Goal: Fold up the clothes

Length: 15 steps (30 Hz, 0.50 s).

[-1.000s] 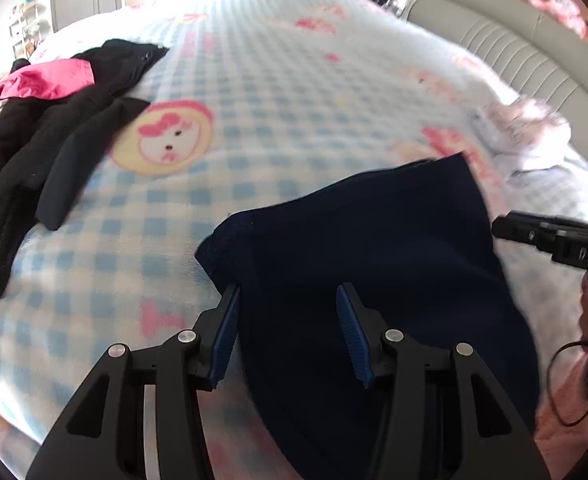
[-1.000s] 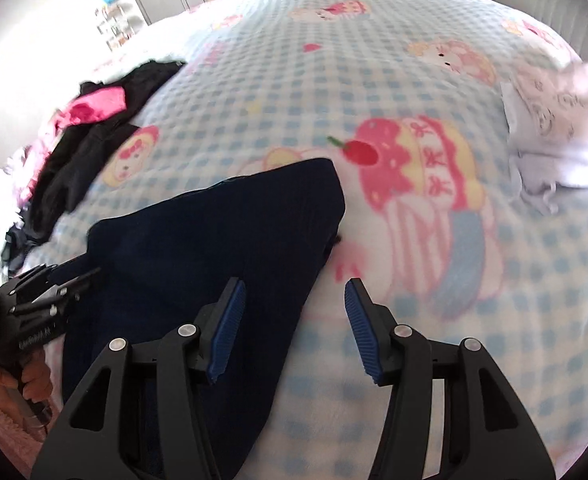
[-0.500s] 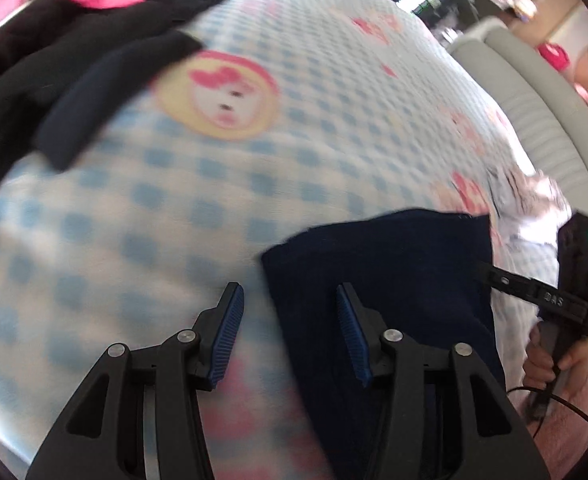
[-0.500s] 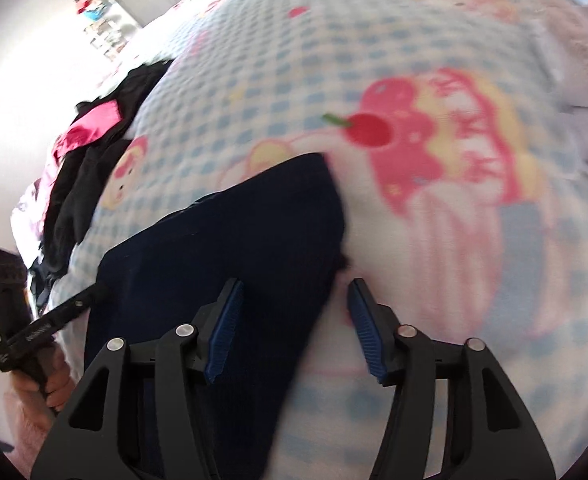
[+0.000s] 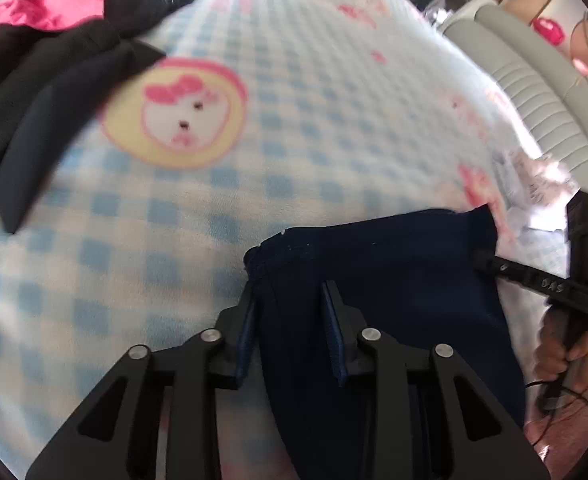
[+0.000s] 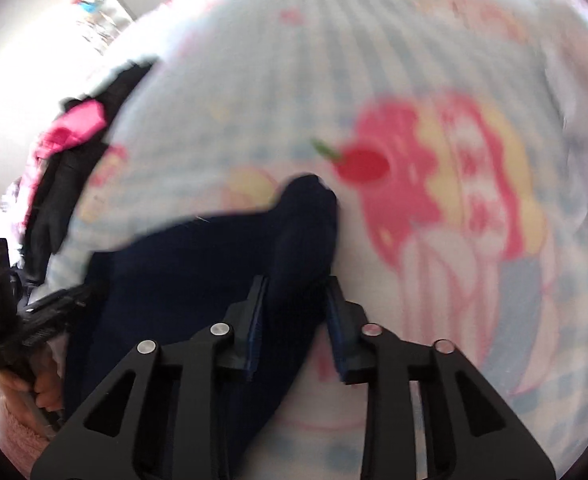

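A navy blue garment (image 5: pixel 393 280) lies on the checked bed cover near its front edge. My left gripper (image 5: pixel 290 300) stands with its jaws narrowed around the garment's left corner, cloth between the blue pads. My right gripper (image 6: pixel 294 296) has its jaws narrowed around the garment's right corner (image 6: pixel 305 216), which bunches up between the pads. The right gripper also shows in the left wrist view (image 5: pixel 541 284), and the left gripper in the right wrist view (image 6: pixel 26 332). The right wrist view is blurred.
A pile of black and pink clothes (image 5: pixel 46 52) lies at the far left of the bed. A white patterned cloth (image 5: pixel 533 184) lies at the right. A grey padded headboard (image 5: pixel 541 92) runs along the far right.
Both grippers have moved forward onto the garment's far corners and their jaws have narrowed around the cloth. The right corner now bunches up.
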{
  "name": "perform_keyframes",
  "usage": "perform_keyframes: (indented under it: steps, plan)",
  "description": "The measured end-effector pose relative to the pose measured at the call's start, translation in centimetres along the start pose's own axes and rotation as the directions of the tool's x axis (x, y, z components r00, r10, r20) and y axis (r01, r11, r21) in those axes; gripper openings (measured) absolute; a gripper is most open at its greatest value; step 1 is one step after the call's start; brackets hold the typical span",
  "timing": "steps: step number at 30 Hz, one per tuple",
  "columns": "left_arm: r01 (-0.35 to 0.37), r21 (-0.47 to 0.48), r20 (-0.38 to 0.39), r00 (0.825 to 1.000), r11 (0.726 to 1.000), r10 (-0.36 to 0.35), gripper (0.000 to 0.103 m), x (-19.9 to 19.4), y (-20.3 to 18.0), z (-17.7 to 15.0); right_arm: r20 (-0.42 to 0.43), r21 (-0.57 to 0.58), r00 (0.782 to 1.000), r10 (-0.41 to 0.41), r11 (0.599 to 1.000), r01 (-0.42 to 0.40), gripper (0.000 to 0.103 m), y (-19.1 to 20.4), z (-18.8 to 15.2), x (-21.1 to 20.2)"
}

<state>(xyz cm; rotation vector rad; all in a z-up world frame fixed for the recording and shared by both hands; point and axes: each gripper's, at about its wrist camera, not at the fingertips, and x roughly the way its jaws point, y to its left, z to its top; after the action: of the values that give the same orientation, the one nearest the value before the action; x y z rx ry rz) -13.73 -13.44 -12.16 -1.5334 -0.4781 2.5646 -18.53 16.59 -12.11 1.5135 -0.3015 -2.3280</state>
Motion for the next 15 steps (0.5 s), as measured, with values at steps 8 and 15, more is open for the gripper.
perform_keyframes:
  steps: [8,15]
  plan:
    - [0.025,0.128,0.111,0.993,0.991,-0.039,0.048,-5.8,-2.8,-2.6,0.082,-0.038,0.996,0.038,0.999,-0.035,0.049,2.1,-2.0,-3.9]
    - [0.027,0.238,-0.02,1.0,0.971,-0.023,0.048,-2.8,-5.6,-6.0,-0.084,-0.213,0.994,0.071,0.973,-0.088,0.051,6.8,-8.8,-2.4]
